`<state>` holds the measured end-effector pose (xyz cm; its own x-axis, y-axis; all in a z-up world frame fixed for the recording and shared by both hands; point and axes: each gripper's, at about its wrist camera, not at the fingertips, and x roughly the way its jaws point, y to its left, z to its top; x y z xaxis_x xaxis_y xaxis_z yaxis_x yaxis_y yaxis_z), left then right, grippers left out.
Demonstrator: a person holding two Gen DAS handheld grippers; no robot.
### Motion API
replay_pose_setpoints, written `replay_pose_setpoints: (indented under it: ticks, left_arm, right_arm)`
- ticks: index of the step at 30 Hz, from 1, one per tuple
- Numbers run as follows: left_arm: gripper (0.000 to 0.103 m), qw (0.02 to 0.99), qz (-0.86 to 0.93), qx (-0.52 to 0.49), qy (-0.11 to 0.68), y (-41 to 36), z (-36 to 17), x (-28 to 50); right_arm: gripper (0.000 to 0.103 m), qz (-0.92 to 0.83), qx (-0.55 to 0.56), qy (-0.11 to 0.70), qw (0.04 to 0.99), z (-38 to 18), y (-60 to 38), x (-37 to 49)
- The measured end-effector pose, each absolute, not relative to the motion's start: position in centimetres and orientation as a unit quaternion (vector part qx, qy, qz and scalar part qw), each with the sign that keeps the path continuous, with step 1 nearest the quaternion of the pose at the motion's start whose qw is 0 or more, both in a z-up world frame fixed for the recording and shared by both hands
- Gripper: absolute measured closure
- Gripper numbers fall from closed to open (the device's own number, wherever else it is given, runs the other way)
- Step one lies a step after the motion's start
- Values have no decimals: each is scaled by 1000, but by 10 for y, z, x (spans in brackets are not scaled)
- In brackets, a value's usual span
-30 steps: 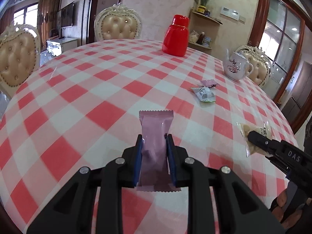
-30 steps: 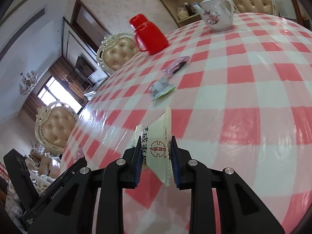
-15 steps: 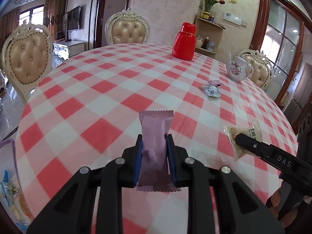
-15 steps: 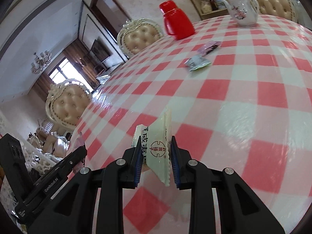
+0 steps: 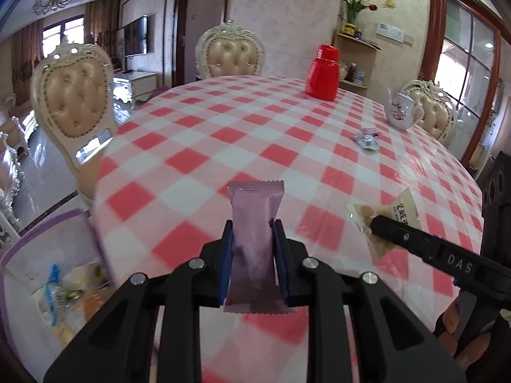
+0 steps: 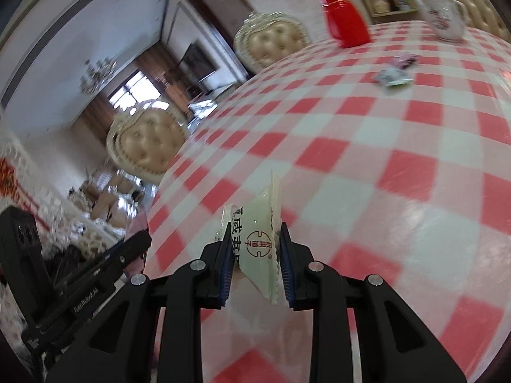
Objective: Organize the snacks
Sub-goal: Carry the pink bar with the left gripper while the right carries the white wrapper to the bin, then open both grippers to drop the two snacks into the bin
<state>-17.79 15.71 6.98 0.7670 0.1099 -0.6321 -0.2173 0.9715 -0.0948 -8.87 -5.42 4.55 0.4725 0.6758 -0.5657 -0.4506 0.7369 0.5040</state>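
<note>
Both grippers are loaded, so the step in hand looks like the carry: two snacks lifted off the surface and on their way to wherever they are collected. The left gripper has its fingers closed on a mauve wrapped bar, which stands upright between the pads with its crimped top edge pointing away. The right gripper has its fingers clamped on a pale cream packet printed with a red round mark; in the left wrist view the same packet shows at the right, pinched at the tip of the other tool and clear of the checked cloth.

At the near left, below the edge of the surface, a lilac-rimmed bin with loose snacks in it is visible, blurred. That is the likely destination. The next move calls for bringing each gripper over its opening, low enough that the packets fall inside, then parting the fingers one gripper at a time.

Two small wrapped snacks lie together on the far right of the surface, near the teapot, not yet gathered.
</note>
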Motion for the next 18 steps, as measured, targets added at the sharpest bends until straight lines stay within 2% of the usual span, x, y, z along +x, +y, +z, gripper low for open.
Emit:
replay_pose_setpoints:
  ticks: [18]
  left_arm:
    - [79,928,166,-113,313,259,80,-241]
  right_arm:
    - [77,430,10,375,821,73,68,-178]
